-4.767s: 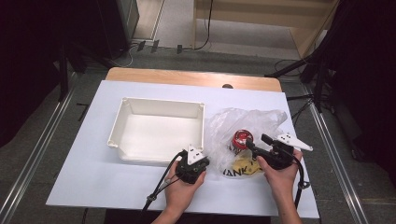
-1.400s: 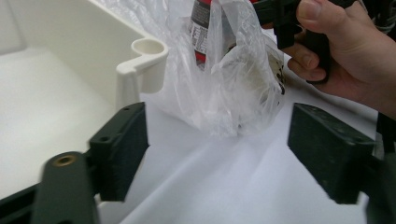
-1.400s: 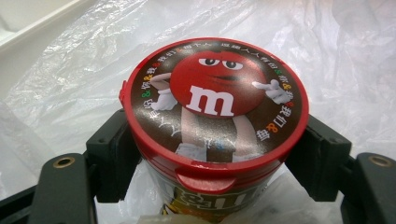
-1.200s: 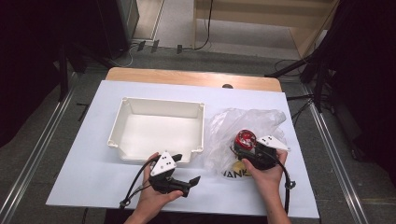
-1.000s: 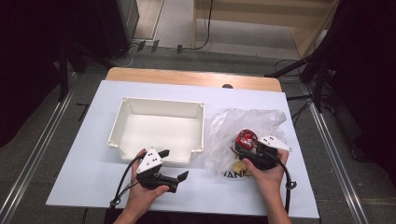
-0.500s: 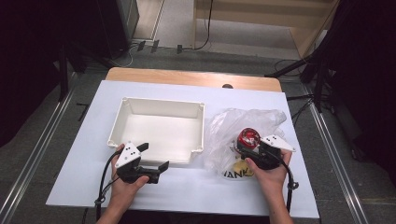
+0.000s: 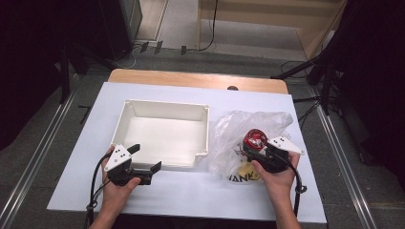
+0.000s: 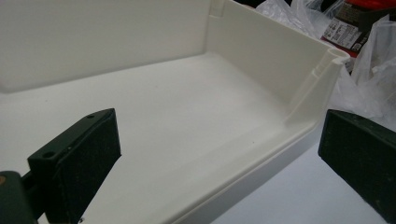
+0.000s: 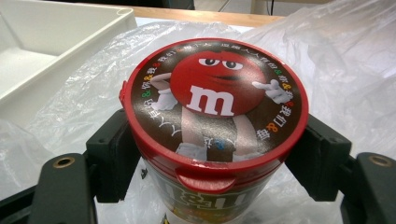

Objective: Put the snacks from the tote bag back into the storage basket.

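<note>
Progress looks early: the candy tub [image 9: 215, 135] is gripped but not yet out of its plastic bag [image 7: 239, 138], and the white bin [image 7: 165, 136] beside it is empty. Nearest the person, the left gripper [image 7: 143, 157] sits at the bin's near left corner with its jaws wide apart and nothing between the pads; in the left gripper view they straddle the bin's near rim [image 8: 261, 161] without touching it. On the other side, the right gripper [image 7: 253, 152] has its jaws closed on the red-lidded tub just below the lid, one pad pressed on each side, as the right gripper view shows. The tub stands upright inside the crumpled clear bag, to the right of the bin, with something yellow [image 7: 246, 169] lying lower in the bag near printed lettering. What is left, by my reading, is lifting the tub clear of the bag and setting it in the bin, probably followed by the bag's other contents.

Against the frames of about a second ago, the left gripper has travelled leftward along the bin's front edge from near its middle to the left corner, while the right gripper holds the tub in the same spot.
</note>
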